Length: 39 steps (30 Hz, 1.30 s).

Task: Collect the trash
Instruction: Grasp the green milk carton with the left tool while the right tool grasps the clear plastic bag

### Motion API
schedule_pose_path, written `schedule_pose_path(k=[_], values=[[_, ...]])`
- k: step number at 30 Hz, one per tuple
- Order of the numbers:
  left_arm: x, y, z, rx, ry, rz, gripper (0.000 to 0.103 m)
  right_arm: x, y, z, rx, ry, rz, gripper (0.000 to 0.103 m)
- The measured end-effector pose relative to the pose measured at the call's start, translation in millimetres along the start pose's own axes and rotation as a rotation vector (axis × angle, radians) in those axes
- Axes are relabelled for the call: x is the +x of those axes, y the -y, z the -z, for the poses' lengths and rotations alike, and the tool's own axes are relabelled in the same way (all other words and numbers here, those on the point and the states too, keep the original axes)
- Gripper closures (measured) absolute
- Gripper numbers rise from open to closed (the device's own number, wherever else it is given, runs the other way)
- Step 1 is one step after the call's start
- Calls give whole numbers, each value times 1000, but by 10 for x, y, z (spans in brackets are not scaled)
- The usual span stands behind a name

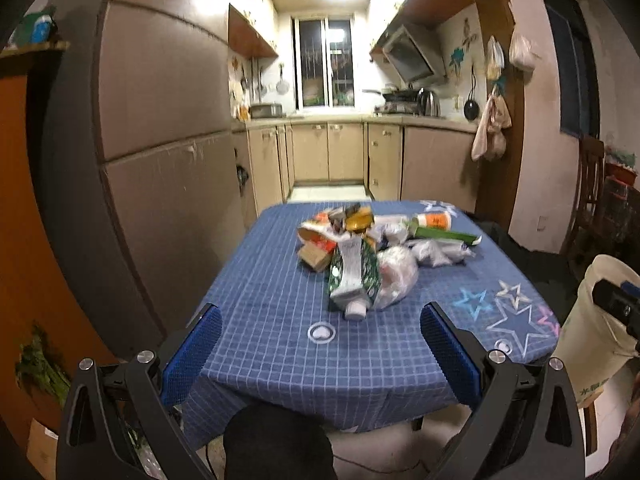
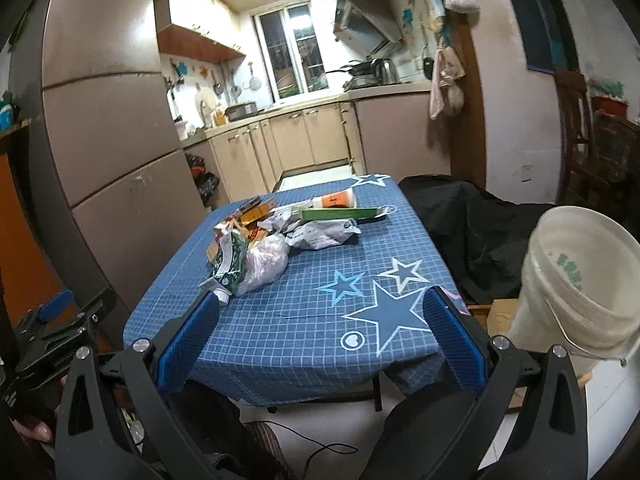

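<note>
Since nothing is held between either pair of blue pads, both the left tongs [image 1: 320, 324] and the right tongs [image 2: 322, 312] are seen spread wide and empty, held back from the near edge of the desk [image 1: 260, 280]. The trash pile [image 1: 372, 248] is heaped on the blue checked cloth, toward the far half of the desk, and is not yet touched.

Most of the heap is judged light and easily crushed. A flattened green-and-white carton [image 1: 354, 276] with a white cap lies nearest; it is probably stiff enough to be pinched across its flat body, though the cap end may slip. A crumpled clear plastic bag [image 1: 396, 276] rests against it and is expected to yield and drag, so a bunched fold should be taken. A long green box [image 2: 340, 213] and an orange-labelled cup [image 2: 335, 200] lie at the far side, both likely rigid but thin-walled.

From the right wrist view the white bucket [image 2: 576, 280] is shown open-mouthed just beside the desk's right edge, with a dark garment draped behind it. From the left wrist view only the bucket's side is caught, partly hidden, while the carton's cap and label are shown more squarely.
</note>
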State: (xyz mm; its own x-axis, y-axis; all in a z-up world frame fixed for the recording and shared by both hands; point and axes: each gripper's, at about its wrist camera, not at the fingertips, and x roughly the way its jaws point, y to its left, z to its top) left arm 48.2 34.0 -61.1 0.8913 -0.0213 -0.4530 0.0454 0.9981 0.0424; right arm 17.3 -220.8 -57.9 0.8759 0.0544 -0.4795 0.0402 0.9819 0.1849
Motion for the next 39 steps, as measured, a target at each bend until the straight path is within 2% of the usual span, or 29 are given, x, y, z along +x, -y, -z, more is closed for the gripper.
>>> schedule_pose_path(k=[5, 7, 11, 16, 18, 21, 26, 29, 32, 35, 39], values=[[404, -110, 76, -7, -66, 49, 3, 342, -28, -13, -45, -49, -8, 5], [555, -62, 92, 23, -70, 58, 3, 474, 10, -13, -42, -70, 1, 5], [1016, 139, 47, 89, -118, 127, 3, 719, 172, 22, -10, -125, 23, 5], [1575, 191, -216, 52, -136, 197, 3, 970, 428, 124, 56, -195, 47, 5], [1880, 167, -274, 42, -167, 230, 3, 1038, 505, 148, 70, -213, 56, 5], [2251, 163, -268, 36, -233, 306, 3, 1133, 598, 174, 85, -234, 64, 5], [2702, 118, -160, -5, -321, 344, 4, 1312, 623, 193, 76, -264, 58, 5], [2861, 94, -98, -22, -354, 377, 6, 1377, 574, 188, 53, -268, 53, 5], [2904, 72, -100, -39, -360, 448, 22, 1457, 528, 174, 32, -271, 46, 5], [2890, 56, -99, -48, -357, 470, 22, 1524, 463, 133, 2, -264, 32, 5], [2665, -47, -113, -64, -313, 446, 23, 1593, 344, 27, -45, -236, 0, 7]])
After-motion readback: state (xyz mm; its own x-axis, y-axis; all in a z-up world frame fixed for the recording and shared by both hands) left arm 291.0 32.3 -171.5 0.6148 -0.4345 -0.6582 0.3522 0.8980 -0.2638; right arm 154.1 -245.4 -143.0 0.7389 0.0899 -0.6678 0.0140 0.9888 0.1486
